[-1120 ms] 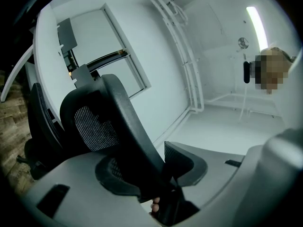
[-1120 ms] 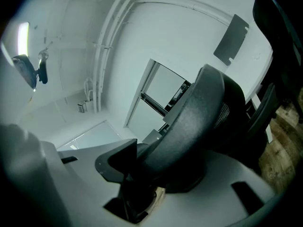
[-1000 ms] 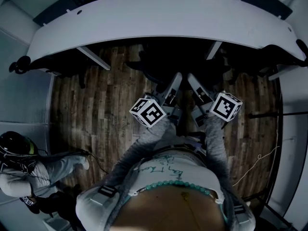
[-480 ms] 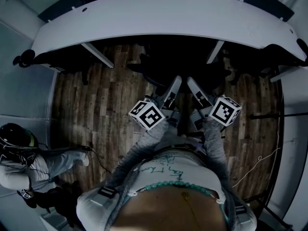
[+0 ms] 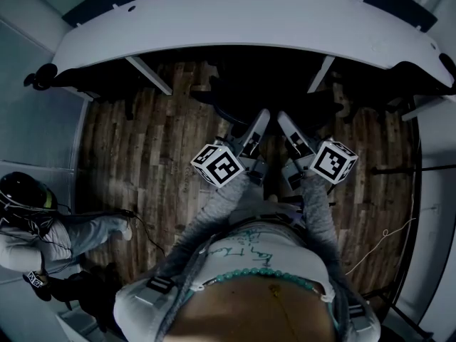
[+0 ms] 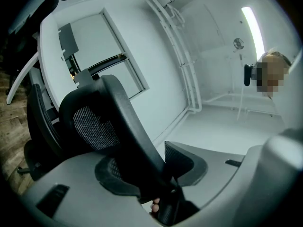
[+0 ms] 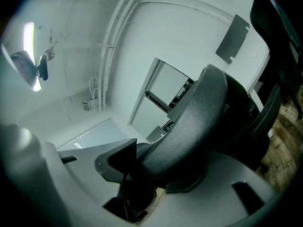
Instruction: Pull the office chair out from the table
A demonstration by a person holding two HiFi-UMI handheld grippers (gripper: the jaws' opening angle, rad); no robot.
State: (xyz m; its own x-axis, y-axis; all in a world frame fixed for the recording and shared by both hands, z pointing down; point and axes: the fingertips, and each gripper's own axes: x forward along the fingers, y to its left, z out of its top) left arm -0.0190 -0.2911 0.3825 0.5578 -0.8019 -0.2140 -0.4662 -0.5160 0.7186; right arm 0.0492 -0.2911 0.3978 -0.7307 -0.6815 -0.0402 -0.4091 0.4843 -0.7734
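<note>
Curved white desk point(image 5: 235, 20) spans the top, over a wood floor point(image 5: 142, 155). Black office chair point(image 5: 274, 91) is mostly tucked under the desk edge, seat and base lost in shadow. Left hand-held gripper point(image 5: 258, 123) and right hand-held gripper point(image 5: 286, 125) are each clenched on the backrest rim.

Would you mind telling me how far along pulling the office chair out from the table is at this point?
Done: both the left hand-held gripper and the right hand-held gripper are clamped on the office chair at the top of its back. In hand: the pull itself, apparently barely begun. Left: the chair sits mostly tucked under the table edge, so nearly all of the drawing out remains.
</note>
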